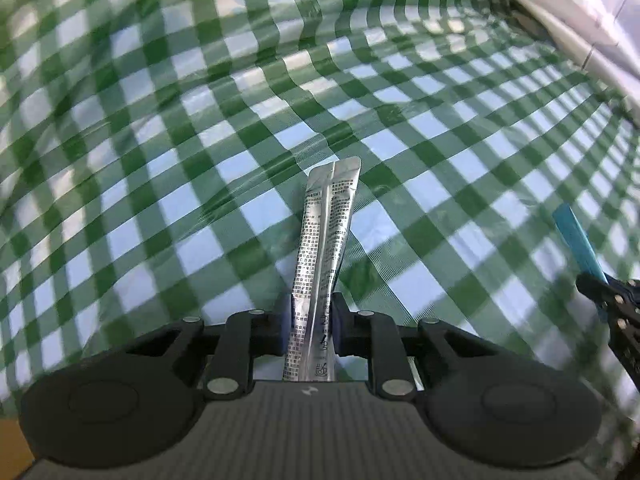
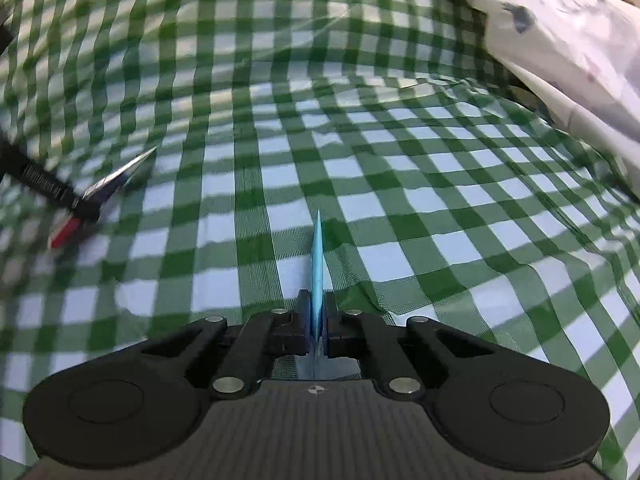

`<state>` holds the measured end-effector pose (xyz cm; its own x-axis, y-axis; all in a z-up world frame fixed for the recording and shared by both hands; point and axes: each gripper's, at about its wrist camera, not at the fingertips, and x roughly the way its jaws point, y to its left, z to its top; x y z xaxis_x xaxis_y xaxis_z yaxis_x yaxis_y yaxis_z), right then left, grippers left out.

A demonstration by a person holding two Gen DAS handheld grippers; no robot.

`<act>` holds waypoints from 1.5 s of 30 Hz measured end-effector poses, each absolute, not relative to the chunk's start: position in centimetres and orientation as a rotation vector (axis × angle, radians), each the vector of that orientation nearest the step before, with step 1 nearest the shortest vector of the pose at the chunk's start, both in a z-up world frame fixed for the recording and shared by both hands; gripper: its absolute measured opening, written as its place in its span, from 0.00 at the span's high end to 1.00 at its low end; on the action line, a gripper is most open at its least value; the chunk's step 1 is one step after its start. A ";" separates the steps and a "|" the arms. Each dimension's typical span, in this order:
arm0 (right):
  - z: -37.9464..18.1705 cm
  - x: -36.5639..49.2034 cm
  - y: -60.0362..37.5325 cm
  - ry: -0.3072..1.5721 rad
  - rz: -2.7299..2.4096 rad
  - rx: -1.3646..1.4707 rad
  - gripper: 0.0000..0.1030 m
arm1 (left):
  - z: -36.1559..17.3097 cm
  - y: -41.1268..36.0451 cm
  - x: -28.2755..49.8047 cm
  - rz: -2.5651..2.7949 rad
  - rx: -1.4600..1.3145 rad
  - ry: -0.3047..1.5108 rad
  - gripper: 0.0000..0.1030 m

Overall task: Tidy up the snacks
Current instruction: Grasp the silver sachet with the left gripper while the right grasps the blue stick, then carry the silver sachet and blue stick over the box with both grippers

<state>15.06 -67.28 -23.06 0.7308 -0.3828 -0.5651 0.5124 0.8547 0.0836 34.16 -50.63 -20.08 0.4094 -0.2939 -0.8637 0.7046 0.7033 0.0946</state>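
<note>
My left tool (image 1: 310, 330) was clamped on a silver sachet (image 1: 324, 248), gripped near its lower end so the length stuck out ahead. My right tool (image 2: 316, 328) pinched a thin blue packet (image 2: 318, 264) edge-on, jaws nearly together. Both hung over the checked cloth (image 2: 400, 200) on the counter, each snack in hand, I'd say, to be carried off. A white bag (image 2: 560, 40) sat ahead to the right; otherwise nothing blocked me.

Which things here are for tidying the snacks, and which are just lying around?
For the job:
- silver stick packet, clamped in the left gripper
- blue packet, clamped in the right gripper

Just lying about:
- green checked cloth
- white plastic bag
</note>
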 end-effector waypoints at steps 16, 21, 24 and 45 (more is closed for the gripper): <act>-10.7 3.5 -51.2 0.420 -0.350 0.253 0.95 | -5.0 -32.4 16.5 -0.650 0.279 0.823 0.78; -8.3 0.9 -43.9 0.427 -0.203 0.250 0.95 | -2.5 -25.1 10.5 -0.569 0.221 0.815 0.78; -7.1 -0.7 -39.0 0.428 -0.108 0.222 0.95 | -1.8 -20.4 7.3 -0.498 0.193 0.819 0.78; -5.5 -9.4 -22.9 0.467 0.106 0.108 0.95 | -2.0 -2.4 -5.2 -0.309 0.090 0.790 0.78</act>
<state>-9.39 -22.94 -5.52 0.8875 0.1265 -0.4432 -0.0772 0.9888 0.1278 -5.16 -2.42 -2.00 0.6612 -0.2395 -0.7109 0.3068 0.9511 -0.0351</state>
